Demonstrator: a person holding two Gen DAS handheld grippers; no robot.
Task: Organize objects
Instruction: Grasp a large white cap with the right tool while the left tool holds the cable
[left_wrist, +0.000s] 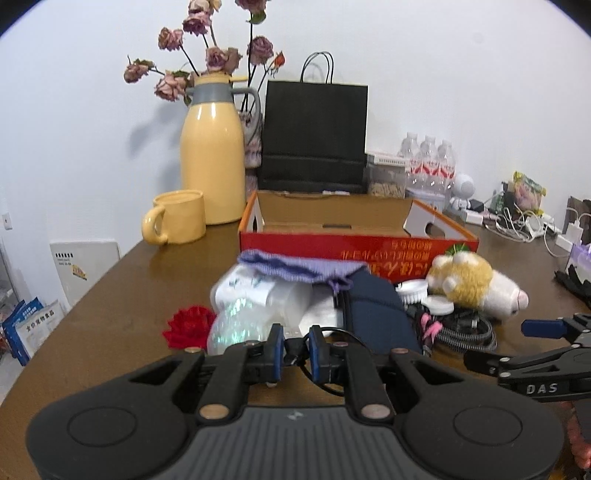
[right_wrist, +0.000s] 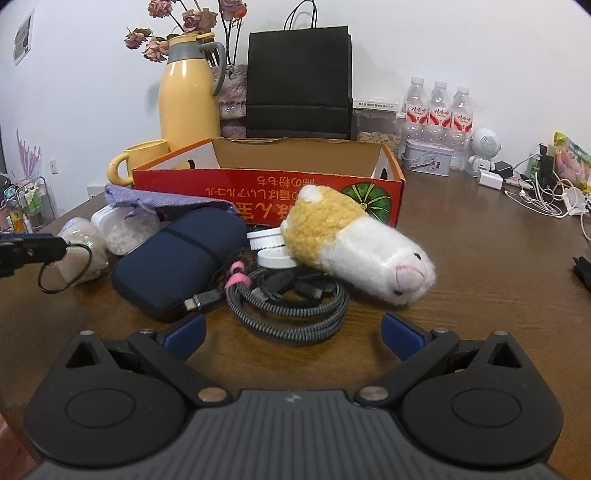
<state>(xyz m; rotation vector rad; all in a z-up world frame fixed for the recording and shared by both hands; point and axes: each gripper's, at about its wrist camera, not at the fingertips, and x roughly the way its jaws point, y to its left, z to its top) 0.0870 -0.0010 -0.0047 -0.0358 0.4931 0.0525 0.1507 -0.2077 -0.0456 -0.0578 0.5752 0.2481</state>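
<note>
Black loop of thin cord (right_wrist: 64, 267) is pinched in the closed left claw (left_wrist: 296, 349), just clear of the bench (left_wrist: 122, 295); next, I judge, it goes into the red box (left_wrist: 354, 247) behind. Only the right view shows the right claw (right_wrist: 291, 334) wide, empty, before the braided cable (right_wrist: 288, 310).

wall (left_wrist: 443, 74): plain white, evenly lit | table (right_wrist: 480, 277): brown wood, glossy | floor: barely visible at left

Your open cardboard box (right_wrist: 266, 181) sits far behind the plush toy (right_wrist: 354, 243), with the coiled cable (right_wrist: 295, 310) nearer and the pouch (right_wrist: 173, 266) left.
</note>
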